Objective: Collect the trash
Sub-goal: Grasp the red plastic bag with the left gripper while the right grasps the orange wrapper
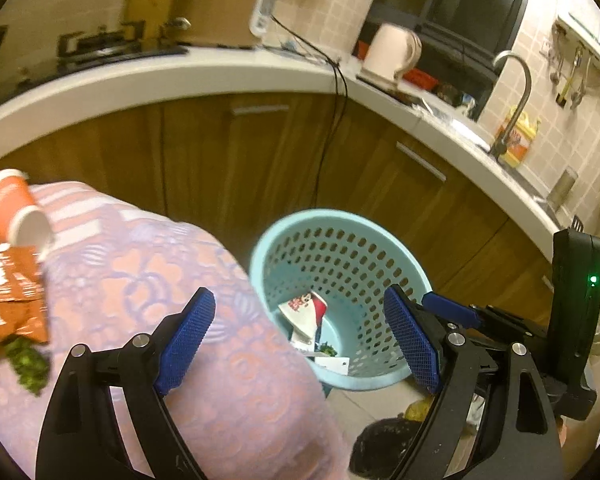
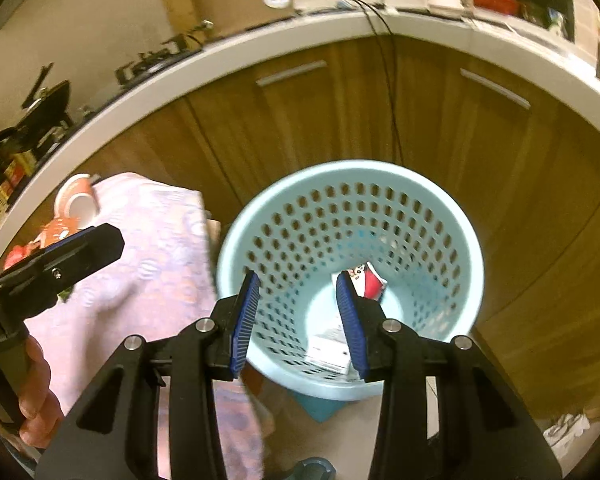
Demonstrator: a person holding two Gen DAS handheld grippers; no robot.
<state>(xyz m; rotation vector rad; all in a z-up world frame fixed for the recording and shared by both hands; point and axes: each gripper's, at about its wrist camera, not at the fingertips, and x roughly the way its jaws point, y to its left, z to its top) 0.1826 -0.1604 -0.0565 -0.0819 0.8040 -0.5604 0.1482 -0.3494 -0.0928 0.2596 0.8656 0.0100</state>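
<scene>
Blue fingers of the left gripper (image 1: 300,332) and right gripper (image 2: 300,320) gape empty above the pale-blue basket (image 2: 456,220); crumpled trash (image 2: 370,282) lies inside, beyond the fingertips.

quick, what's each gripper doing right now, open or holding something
left gripper: open, holding nothing, beside the pink cloth.
right gripper: open, empty, above the blue basket.
</scene>
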